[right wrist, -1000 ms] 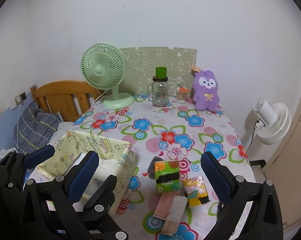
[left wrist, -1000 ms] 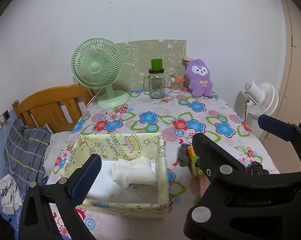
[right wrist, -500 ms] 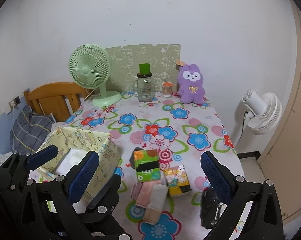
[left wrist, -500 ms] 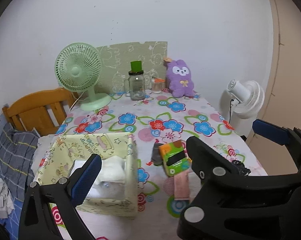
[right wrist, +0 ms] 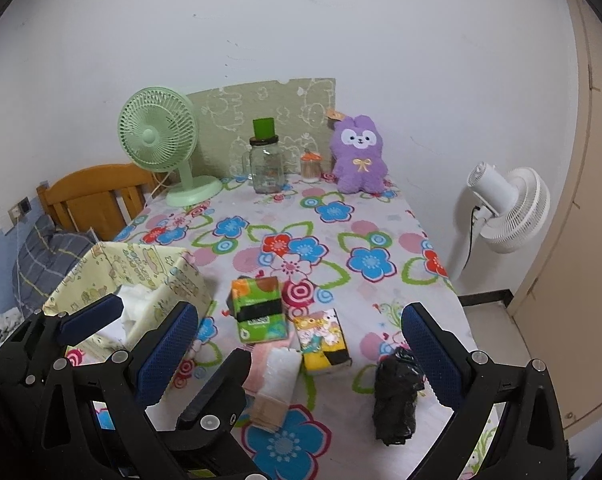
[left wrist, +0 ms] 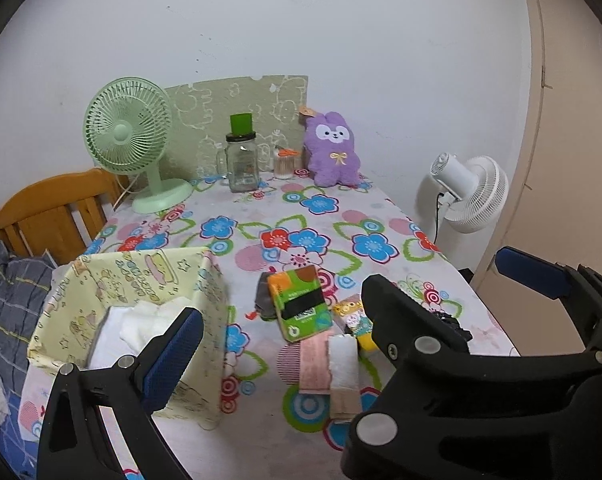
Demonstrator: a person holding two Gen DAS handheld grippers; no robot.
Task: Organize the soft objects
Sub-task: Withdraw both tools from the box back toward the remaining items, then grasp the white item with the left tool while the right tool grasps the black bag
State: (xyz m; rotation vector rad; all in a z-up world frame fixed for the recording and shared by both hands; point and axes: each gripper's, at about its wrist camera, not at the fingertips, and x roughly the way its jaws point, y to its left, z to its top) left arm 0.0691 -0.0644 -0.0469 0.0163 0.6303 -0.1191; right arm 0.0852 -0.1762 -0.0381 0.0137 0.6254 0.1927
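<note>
Both grippers spread wide, holding nothing. Right gripper (right wrist: 301, 348) frames loose pile at lower centre of its view: folded towels (right wrist: 277, 376), long axis running away from camera, lie between its fingers, so right hand nearer. Left gripper (left wrist: 341, 320) sits beside fabric bin (left wrist: 149, 272), lower left, one white cloth (left wrist: 145, 320) inside. Counted outside bin: two tissue packs, green (right wrist: 259, 310) and yellow (right wrist: 325, 340); one black bundle (right wrist: 397, 396); towels, about three.

I am working in a home bedroom: a wooden headboard (left wrist: 49, 208) and plaid bedding (left wrist: 9, 292) flank a flower-print table (right wrist: 341, 240) bearing a purple plush rabbit (right wrist: 359, 156) and green desk fan (right wrist: 161, 136).
</note>
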